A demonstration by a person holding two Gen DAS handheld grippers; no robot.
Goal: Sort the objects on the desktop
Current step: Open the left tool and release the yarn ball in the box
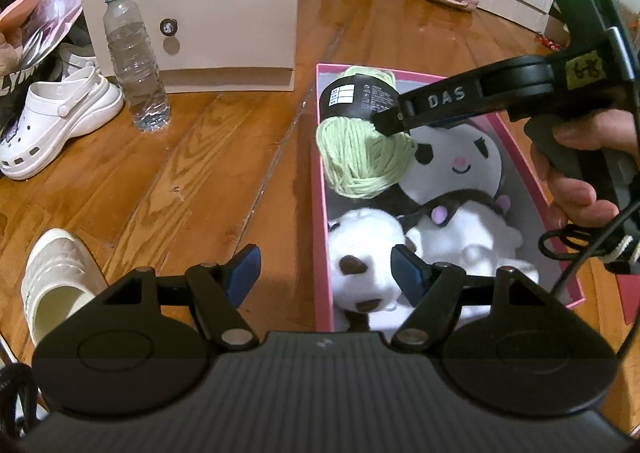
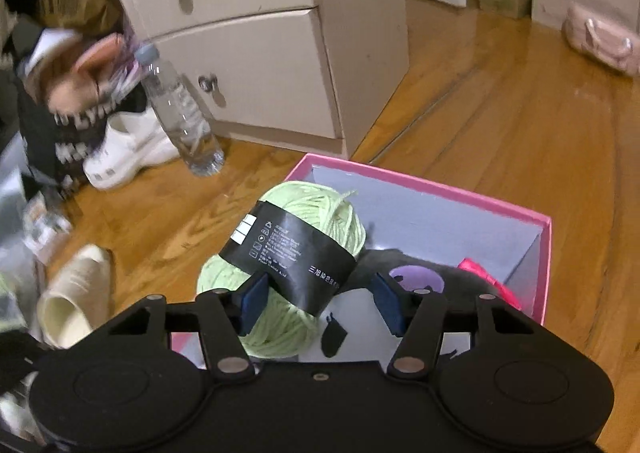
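Pink box (image 1: 322,189), on the wooden floor (image 1: 200,157): grey-lined, near end cut off behind the left gripper (image 1: 326,273).

Contents: green yarn ball (image 1: 362,157) with black label band, poised above the box's far left corner; white plush toys (image 1: 372,253), partly overlapped, their lower parts hidden.

Right gripper (image 2: 318,299): its pads look parted in its own view, the left pad against the yarn, the right pad's contact unclear; I cannot tell whether it clamps the ball.

Left gripper: jaws apart, nothing between them, hovering at the box's near left edge.

Surroundings: water bottle (image 1: 134,57), white clog (image 1: 60,121), cream slipper (image 1: 56,285), drawer cabinet (image 1: 192,9); the pile at left is blurred.
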